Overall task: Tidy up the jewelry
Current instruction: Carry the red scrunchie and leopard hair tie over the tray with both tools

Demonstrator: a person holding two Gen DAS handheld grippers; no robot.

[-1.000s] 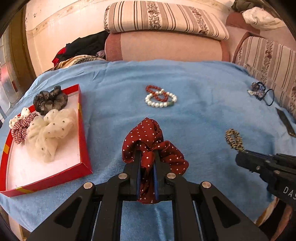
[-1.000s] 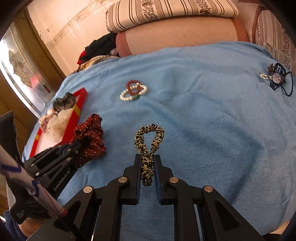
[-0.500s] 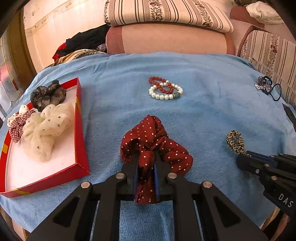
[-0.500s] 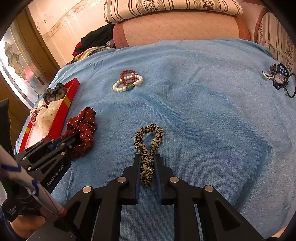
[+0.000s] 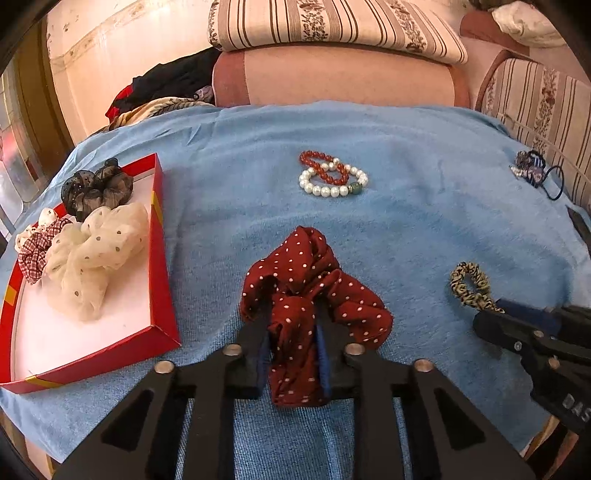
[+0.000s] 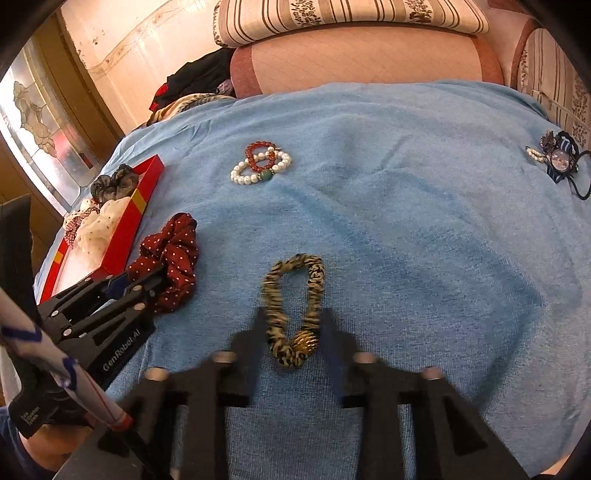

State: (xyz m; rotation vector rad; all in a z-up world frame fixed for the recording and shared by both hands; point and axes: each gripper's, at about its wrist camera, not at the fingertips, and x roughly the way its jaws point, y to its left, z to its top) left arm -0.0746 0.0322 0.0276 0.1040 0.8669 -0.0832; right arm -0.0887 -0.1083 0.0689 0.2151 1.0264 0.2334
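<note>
My left gripper point(image 5: 293, 332) has its jaws a little apart around a dark red polka-dot scrunchie point(image 5: 310, 288) that lies on the blue towel point(image 5: 424, 221); it also shows in the right wrist view point(image 6: 173, 254). My right gripper point(image 6: 293, 325) is open, with a leopard-print hair tie point(image 6: 295, 295) lying loose between the fingers; the tie also shows in the left wrist view point(image 5: 471, 284). A red tray point(image 5: 162, 258) at the left holds a black, a cream and a checked scrunchie.
A pearl bracelet point(image 5: 332, 184) and a red bead bracelet point(image 5: 321, 164) lie together mid-towel. A blue brooch hair tie point(image 6: 557, 158) lies at the far right. Striped cushions point(image 5: 332, 22) and a sofa back stand behind the towel.
Both grippers have opened. The right jaws have spread wide and the leopard hair tie now lies free on the towel. The left jaws have loosened around the red scrunchie.
</note>
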